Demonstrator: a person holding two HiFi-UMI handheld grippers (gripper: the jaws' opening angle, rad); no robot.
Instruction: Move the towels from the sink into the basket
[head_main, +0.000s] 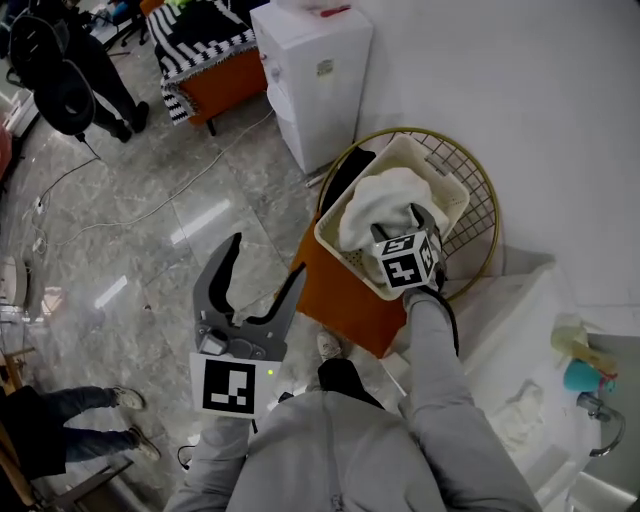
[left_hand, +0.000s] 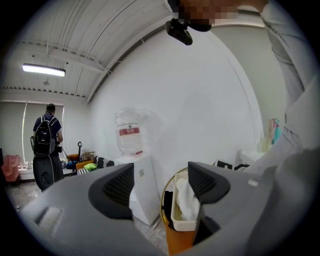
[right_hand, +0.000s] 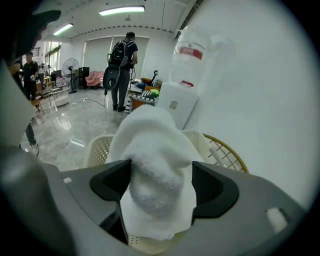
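Note:
A white towel (head_main: 385, 200) lies heaped in the cream plastic basket (head_main: 452, 190). My right gripper (head_main: 402, 222) reaches down into the basket. In the right gripper view the towel (right_hand: 155, 155) fills the gap between the jaws of the right gripper (right_hand: 161, 182), which stand apart around it; the basket's rim (right_hand: 100, 145) shows behind. My left gripper (head_main: 267, 255) hangs open and empty over the floor, left of the basket. The left gripper view shows that gripper (left_hand: 160, 185) with nothing in it, and basket (left_hand: 182, 224) and towel (left_hand: 186, 200) beyond. Another white towel (head_main: 520, 410) lies by the sink (head_main: 605, 480).
The basket sits on an orange stool (head_main: 340, 295), with a gold wire hoop (head_main: 485, 205) behind it. A white water dispenser (head_main: 310, 70) stands against the wall. A faucet (head_main: 605, 420) and a teal cup (head_main: 580, 375) are at the sink. People stand on the marble floor (head_main: 150, 200).

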